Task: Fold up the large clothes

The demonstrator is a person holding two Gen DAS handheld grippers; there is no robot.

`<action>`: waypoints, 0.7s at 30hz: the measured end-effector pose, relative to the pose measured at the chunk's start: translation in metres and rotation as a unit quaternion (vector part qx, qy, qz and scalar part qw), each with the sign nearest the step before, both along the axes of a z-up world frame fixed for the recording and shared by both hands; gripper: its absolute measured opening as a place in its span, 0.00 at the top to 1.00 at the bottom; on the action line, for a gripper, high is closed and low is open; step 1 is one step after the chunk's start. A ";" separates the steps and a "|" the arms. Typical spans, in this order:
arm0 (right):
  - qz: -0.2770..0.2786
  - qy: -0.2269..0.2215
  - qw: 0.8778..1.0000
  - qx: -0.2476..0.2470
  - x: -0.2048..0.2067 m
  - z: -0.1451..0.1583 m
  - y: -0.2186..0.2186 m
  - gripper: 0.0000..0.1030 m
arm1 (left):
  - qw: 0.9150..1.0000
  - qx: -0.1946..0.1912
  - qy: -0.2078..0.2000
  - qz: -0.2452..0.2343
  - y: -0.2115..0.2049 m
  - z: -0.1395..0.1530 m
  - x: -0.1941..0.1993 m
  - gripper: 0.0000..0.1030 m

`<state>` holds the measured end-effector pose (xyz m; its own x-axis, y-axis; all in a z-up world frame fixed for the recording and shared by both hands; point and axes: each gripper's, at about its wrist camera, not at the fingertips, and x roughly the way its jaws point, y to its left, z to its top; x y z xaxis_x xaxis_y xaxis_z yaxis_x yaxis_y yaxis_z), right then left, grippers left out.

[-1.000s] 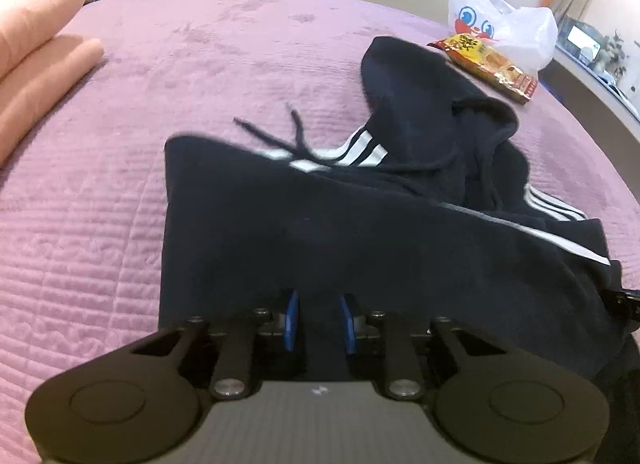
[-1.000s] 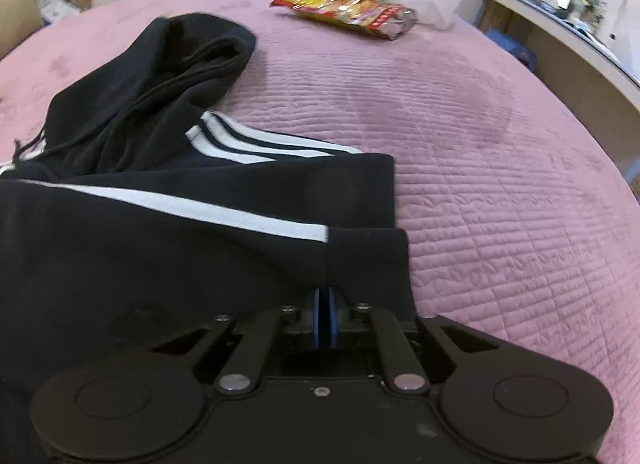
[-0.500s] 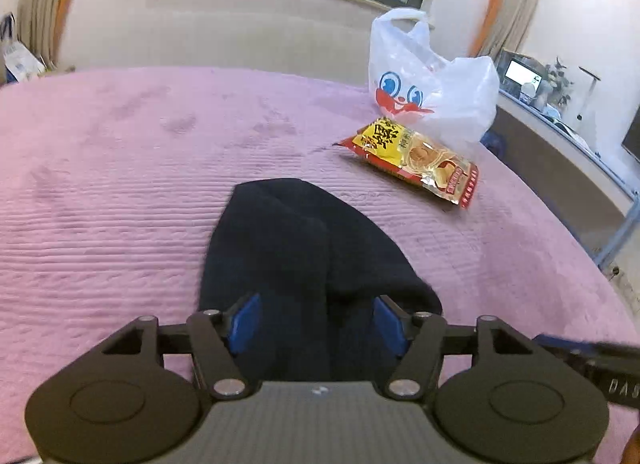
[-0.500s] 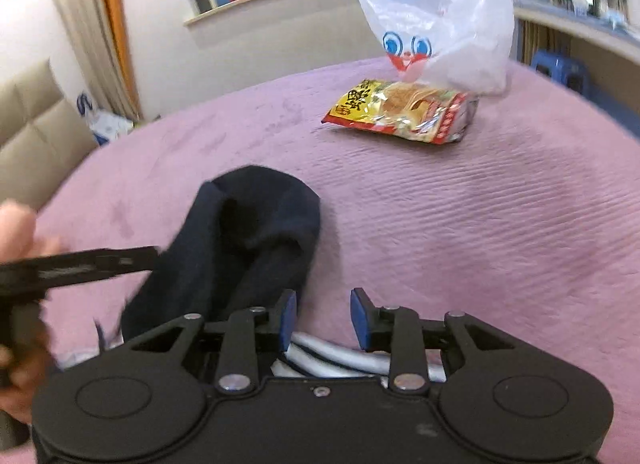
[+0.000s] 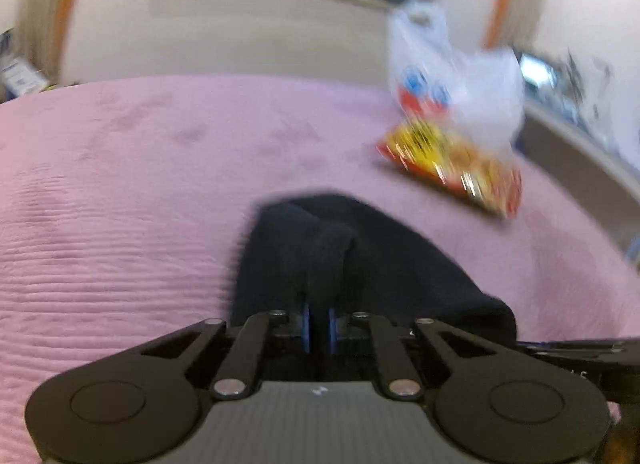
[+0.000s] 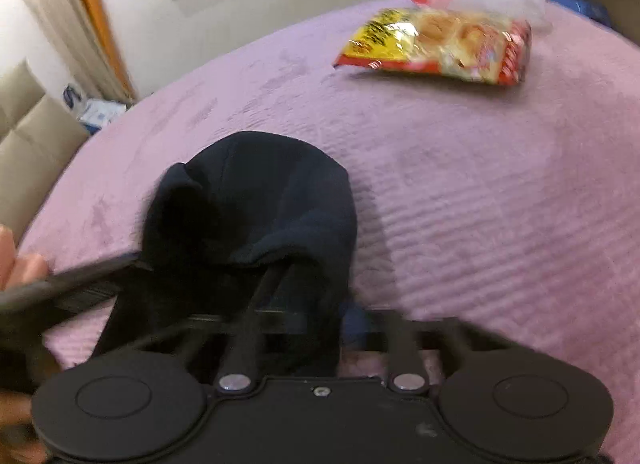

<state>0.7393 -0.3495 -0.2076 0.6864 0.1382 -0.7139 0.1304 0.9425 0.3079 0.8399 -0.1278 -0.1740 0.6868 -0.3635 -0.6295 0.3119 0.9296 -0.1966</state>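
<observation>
A bed [image 5: 120,184] with a ribbed pink quilted cover fills most of both views, and a pale wall with a window ledge rises behind it. On the cover lies the dark navy hoodie [image 5: 340,256], its rounded hood pointing away from the cameras toward the far side of the bed; in the right wrist view the same hood [image 6: 256,200] sits just ahead of the tool, its lower edge draped over the mechanism.

Near the far right of the bed a white plastic bag [image 5: 452,84] with a cartoon face stands upright, and a yellow and red snack packet [image 5: 452,168] lies flat just in front of it, well apart from the hoodie.

The left gripper [image 5: 319,324] has its blue pads drawn close together with a fold of the dark hoodie cloth pinched between them. The right gripper [image 6: 320,324] is blurred and partly covered by the cloth, so I cannot tell whether its fingers are apart or together. A hand [image 6: 20,272] shows at the left edge of the right wrist view.
</observation>
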 end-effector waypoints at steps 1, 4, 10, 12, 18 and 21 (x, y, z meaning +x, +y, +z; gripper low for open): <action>-0.005 -0.018 1.000 -0.008 -0.005 0.009 -0.001 0.91 | 0.999 -0.031 0.000 0.013 0.021 0.007 -0.001 0.91; -0.018 -0.060 0.998 -0.009 -0.019 0.035 -0.010 0.92 | 0.994 -0.091 0.019 0.057 0.087 0.014 0.000 0.91; -0.027 -0.015 1.000 0.001 -0.010 0.014 -0.026 0.90 | 0.985 -0.103 0.118 0.077 0.149 -0.049 0.022 0.92; -0.027 0.032 0.999 -0.017 -0.001 -0.014 -0.025 0.88 | 0.984 -0.085 0.152 0.047 0.145 -0.073 0.029 0.89; -0.010 0.027 0.999 -0.036 -0.021 0.000 -0.038 0.49 | 0.996 0.021 0.089 0.003 0.158 -0.036 0.005 0.67; -0.010 -0.019 0.999 -0.034 -0.044 0.036 -0.045 0.47 | 0.999 0.034 0.037 -0.011 0.172 -0.003 -0.009 0.67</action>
